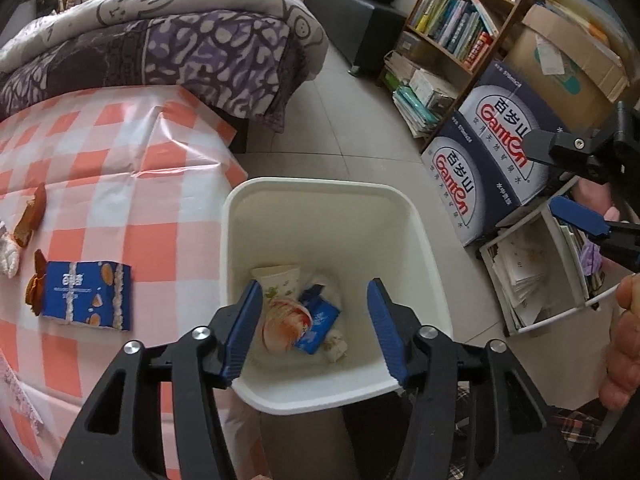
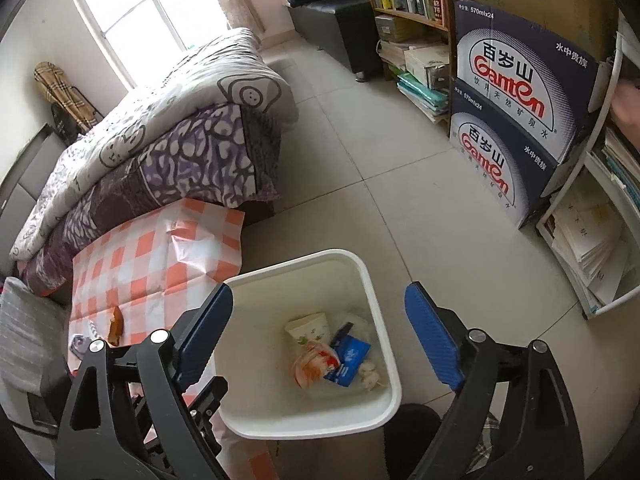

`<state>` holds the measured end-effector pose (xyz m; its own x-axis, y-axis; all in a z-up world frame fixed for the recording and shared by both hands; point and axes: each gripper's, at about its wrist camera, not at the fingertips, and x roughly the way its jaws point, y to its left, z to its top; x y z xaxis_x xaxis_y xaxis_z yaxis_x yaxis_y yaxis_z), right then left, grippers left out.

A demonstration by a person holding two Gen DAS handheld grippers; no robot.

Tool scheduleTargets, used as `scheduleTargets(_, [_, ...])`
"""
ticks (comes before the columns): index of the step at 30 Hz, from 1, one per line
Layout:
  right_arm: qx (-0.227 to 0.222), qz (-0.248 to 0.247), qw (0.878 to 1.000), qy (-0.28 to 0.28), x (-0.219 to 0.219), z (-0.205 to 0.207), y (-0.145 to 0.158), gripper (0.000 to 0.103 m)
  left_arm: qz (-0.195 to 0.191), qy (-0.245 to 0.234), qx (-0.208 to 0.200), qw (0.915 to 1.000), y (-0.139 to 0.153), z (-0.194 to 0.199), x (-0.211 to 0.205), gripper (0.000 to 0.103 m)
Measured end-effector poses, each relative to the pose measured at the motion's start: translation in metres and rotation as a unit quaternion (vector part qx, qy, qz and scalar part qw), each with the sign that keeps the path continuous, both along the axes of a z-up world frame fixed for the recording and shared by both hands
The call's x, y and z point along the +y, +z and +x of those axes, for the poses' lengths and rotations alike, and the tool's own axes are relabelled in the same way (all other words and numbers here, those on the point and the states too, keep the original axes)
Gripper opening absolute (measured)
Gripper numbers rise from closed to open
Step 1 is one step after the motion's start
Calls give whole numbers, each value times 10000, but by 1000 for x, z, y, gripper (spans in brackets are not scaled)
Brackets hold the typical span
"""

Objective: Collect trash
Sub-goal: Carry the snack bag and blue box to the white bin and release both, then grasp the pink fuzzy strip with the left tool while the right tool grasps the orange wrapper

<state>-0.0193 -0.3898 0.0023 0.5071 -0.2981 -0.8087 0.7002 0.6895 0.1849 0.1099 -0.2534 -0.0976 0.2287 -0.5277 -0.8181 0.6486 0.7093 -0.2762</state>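
Over the bin (image 1: 320, 208) both grippers hang with jaws spread wide and nothing in them, the left gripper (image 1: 316, 328) right above the cup (image 1: 280, 280) and wrappers already dropped in. Leftover trash sits on the table (image 1: 120, 152): a blue packet (image 1: 86, 296), peels (image 1: 30, 216), a white wad (image 1: 8, 256). Risk I'd guess: the peels are flat and thin, so the jaws could snag the slick checkered cover, or the left gripper clips the bin's rim swinging back.

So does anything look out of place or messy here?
Yes: trash still lies on the checked tablecloth, beside the bin: a flattened blue wrapper, orange peel pieces and a crumpled tissue. Both tools are open and empty.
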Motion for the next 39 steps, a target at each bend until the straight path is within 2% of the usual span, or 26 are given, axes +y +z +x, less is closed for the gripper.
scheduleTargets(6, [23, 203, 9997, 117, 13, 11, -8, 96, 224, 267, -159, 9993, 1, 3, 21, 69])
scheduleTargets(10, [134, 385, 9988, 278, 25, 22, -16, 96, 456, 697, -138, 9964, -2, 13, 44, 80])
scheduleTargets(12, [190, 415, 9983, 372, 34, 28, -20, 96, 586, 972, -123, 9935, -4, 19, 58, 81])
scheduleTargets(15, [251, 417, 9975, 504, 46, 36, -23, 96, 889, 1538, -153, 9840, -10, 30, 86, 82])
scheduleTargets(18, [317, 474, 9962, 655, 60, 46, -28, 96, 1218, 2325, -108, 9649, -18, 46, 124, 85])
scheduleTargets(22, [413, 520, 9941, 859, 80, 60, -35, 96, 1597, 3354, 237, 9281, -38, 69, 186, 85])
scheduleTargets(25, [479, 465, 9928, 995, 91, 68, -38, 96, 1767, 3832, 552, 9049, -55, 83, 224, 85])
scheduleTargets(27, [572, 393, 9922, 1035, 97, 72, -42, 96, 1798, 4001, 838, 8947, -67, 89, 242, 85])
scheduleTargets(28, [588, 398, 9921, 1030, 98, 73, -43, 96, 1732, 4122, 1102, 8877, -76, 92, 255, 85])
scheduleTargets(29, [593, 436, 9919, 1032, 99, 75, -44, 96, 1671, 4174, 1268, 8842, -82, 94, 262, 85])
scheduleTargets(31, [608, 513, 9910, 1079, 101, 80, -46, 96, 1567, 4171, 1469, 8831, -89, 95, 271, 86])
scheduleTargets(34, [669, 529, 9887, 1234, 112, 86, -51, 96, 1606, 3970, 1421, 8924, -87, 91, 273, 83])
scheduleTargets(36, [734, 496, 9868, 1353, 121, 93, -55, 96, 1560, 3888, 1463, 8962, -85, 90, 274, 79])
scheduleTargets(39, [787, 546, 9840, 1505, 136, 102, -61, 96, 1518, 3711, 1470, 9042, -79, 86, 278, 65])
